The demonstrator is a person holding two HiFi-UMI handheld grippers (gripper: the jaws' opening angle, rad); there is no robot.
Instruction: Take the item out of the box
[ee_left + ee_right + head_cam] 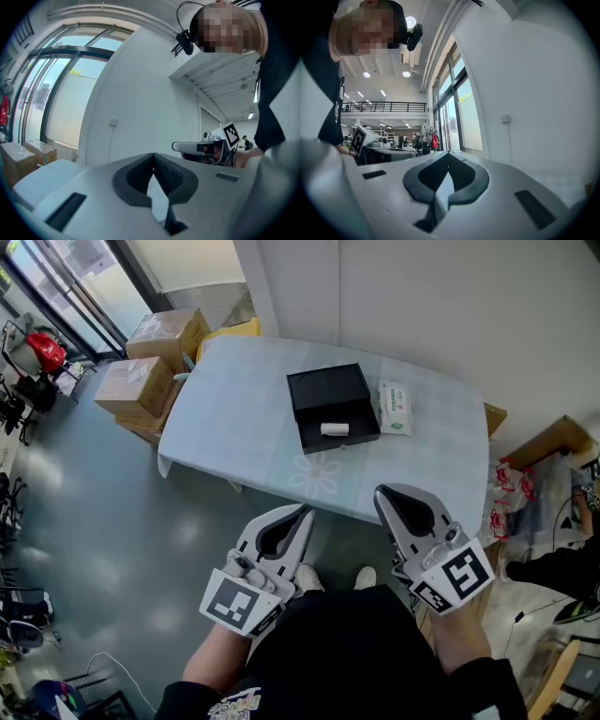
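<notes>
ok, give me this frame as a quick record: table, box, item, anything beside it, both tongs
table: light cloth cover
box: black, open, on the table
item: small white roll, lying in the box's near part, not yet taken out
beside box: wipes pack, flat on the table at its right
left tongs: shut, empty, short of the box
right tongs: shut, empty, short of the box
floor: cardboard boxes left of the table

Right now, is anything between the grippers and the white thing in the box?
Nothing visible is. The black box lies open, the white roll bare inside it. The wipes pack sits beside the box. The left gripper and right gripper, shut and empty, hover short of the table.
</notes>
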